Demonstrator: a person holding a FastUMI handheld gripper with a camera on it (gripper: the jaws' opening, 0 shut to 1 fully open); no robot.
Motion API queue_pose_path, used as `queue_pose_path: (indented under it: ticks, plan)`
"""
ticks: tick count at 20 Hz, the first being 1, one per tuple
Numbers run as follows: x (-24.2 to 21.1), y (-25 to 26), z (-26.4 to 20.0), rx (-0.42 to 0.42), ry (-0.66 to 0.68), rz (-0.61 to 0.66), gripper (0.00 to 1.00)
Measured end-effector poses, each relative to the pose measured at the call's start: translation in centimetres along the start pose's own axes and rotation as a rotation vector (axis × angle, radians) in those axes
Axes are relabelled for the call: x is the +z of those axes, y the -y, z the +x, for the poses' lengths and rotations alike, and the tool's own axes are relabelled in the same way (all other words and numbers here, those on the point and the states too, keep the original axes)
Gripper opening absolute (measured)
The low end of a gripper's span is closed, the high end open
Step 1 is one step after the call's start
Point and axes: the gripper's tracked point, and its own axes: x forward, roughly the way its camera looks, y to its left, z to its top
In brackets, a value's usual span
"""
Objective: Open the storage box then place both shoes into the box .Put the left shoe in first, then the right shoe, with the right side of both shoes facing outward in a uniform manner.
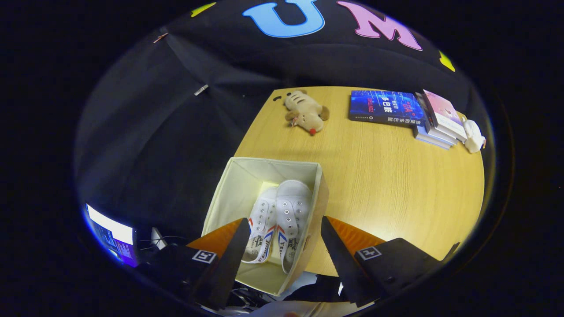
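An open cream fabric storage box (238, 176) stands at the near left edge of the wooden table (387, 185). Two white canvas shoes lie inside it side by side, toes pointing away from me: one shoe (263, 215) on the left, the other shoe (291, 207) on the right, both with red and blue stripes on their sides. My gripper (284, 229) hovers above the box, open, its fingers spread wide with the shoes seen between them and nothing held.
A tan plush toy (306, 112) lies at the table's far side. A blue book (385, 108) and a stack of books (438, 119) sit at the far right, with a small white object (473, 135) beside them. A lit screen (112, 235) glows at the left, off the table.
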Motion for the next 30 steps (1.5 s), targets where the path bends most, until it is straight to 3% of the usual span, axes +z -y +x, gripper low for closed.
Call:
queue_pose_path:
  ticks: [6, 13, 18, 25, 30]
  plan:
    - [4.3, 1.9, -5.3, 0.018, 0.248, -0.075, 0.99]
    - [8.8, 6.5, -13.4, -0.032, 0.527, -0.19, 0.99]
    - [10.8, 10.5, -18.9, -0.072, 0.647, -0.193, 0.99]
    - [14.0, 18.0, -27.4, -0.209, 0.829, -0.276, 0.98]
    - [14.7, 21.8, -30.9, -0.237, 0.899, -0.255, 0.98]
